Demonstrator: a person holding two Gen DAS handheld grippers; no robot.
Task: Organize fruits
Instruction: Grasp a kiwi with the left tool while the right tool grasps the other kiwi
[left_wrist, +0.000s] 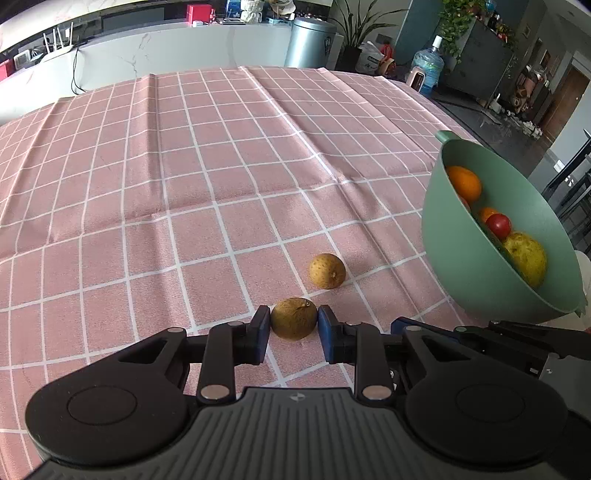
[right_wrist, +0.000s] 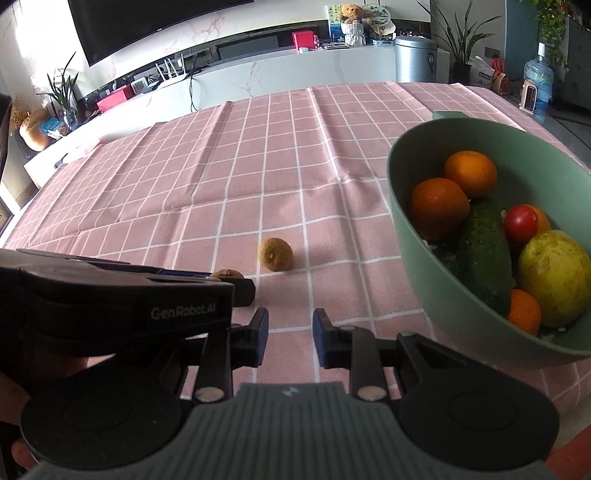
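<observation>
My left tool (left_wrist: 294, 325) is clamped on one small brown fruit (left_wrist: 294, 318) resting on the desk (left_wrist: 184, 184); my right tool (right_wrist: 290, 338) is drawn together on nothing. The green bowl (left_wrist: 461, 266) sits off to the right of the held fruit — nearer my right hand. Two brown fruits remain out — the second (left_wrist: 327, 271) just beyond the first.
</observation>
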